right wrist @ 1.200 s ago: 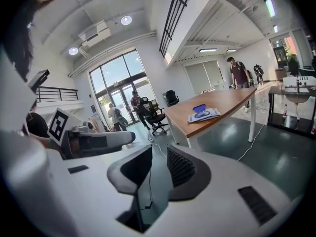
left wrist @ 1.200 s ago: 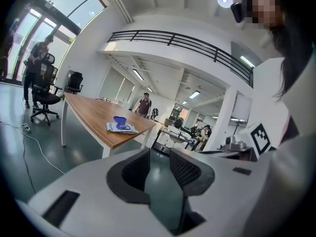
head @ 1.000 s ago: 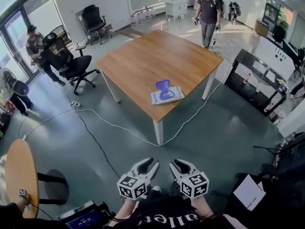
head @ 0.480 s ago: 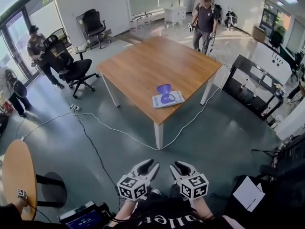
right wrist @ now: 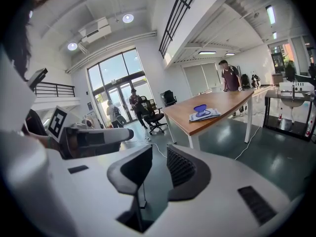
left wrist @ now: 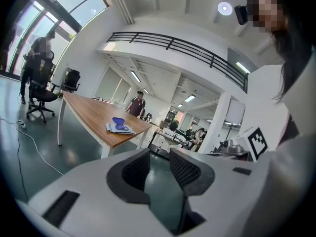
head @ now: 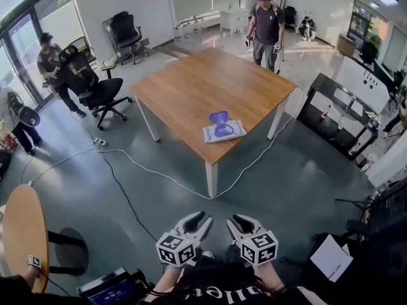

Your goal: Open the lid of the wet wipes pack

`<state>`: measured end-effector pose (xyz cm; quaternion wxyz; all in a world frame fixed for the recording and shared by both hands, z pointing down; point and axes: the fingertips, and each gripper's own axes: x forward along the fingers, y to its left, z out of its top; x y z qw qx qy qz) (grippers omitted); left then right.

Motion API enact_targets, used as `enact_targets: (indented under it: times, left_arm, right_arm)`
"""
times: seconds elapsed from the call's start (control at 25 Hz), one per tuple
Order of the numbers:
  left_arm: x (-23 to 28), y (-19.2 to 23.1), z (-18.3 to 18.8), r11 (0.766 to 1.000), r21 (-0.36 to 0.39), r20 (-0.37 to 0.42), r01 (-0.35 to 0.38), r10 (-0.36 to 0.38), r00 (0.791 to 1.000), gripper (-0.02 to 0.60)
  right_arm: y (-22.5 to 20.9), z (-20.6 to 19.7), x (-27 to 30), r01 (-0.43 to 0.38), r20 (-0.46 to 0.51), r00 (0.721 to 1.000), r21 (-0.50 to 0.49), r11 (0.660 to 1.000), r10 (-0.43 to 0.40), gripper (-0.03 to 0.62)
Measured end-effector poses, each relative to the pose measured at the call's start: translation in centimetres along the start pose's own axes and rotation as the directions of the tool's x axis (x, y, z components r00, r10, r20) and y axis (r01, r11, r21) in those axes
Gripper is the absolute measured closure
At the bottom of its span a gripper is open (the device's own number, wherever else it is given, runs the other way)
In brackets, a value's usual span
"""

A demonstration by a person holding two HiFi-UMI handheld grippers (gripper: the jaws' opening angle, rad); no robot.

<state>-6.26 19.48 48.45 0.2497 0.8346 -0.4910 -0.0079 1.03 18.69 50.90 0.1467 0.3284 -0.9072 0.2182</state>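
L tongs [head: 200,220]: pads spread by a narrow gap, nothing between them, only floor [head: 299,176] seen through. R tongs [head: 242,221]: same, narrow gap, empty. Both held low at 6 o'clock of the head view, side by side, tips toward 12, close to the body.

Wet wipes pack [head: 224,131]: flat on the wooden surface [head: 191,81], near its closest corner, at 12 o'clock from the tongs and well apart from them. Long axis approx. 9–3 in the head view, the 3 end tipped slightly toward 2. Blue lid [head: 219,116] stands raised off the pack's far long edge, free end up toward 12; blue oval under it on the pack top. No tongs touching pack or lid.

Beyond: white cable [head: 166,173] on the floor runs under the near surface corner. Standing person [head: 262,18] at the far side of the surface, approx. 1 o'clock.

Vs 0.5 s ago: tongs same pose, same gaps. Pack same spot and heading, lid already up then too. Standing person has shifted leftward along the far side. Vs 1.0 s ago: same, plus the whole view has shifted slightly.
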Motion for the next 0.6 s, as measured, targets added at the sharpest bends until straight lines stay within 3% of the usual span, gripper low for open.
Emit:
enact_targets:
  times: [0.6]
  left_arm:
    - [0.38, 0.11, 0.0, 1.0, -0.012, -0.007, -0.002, 0.002, 1.0, 0.456]
  right_arm:
    - [-0.49, -0.08, 0.0, 0.002, -0.019, 1.0, 0.001, 1.0, -0.002, 0.494]
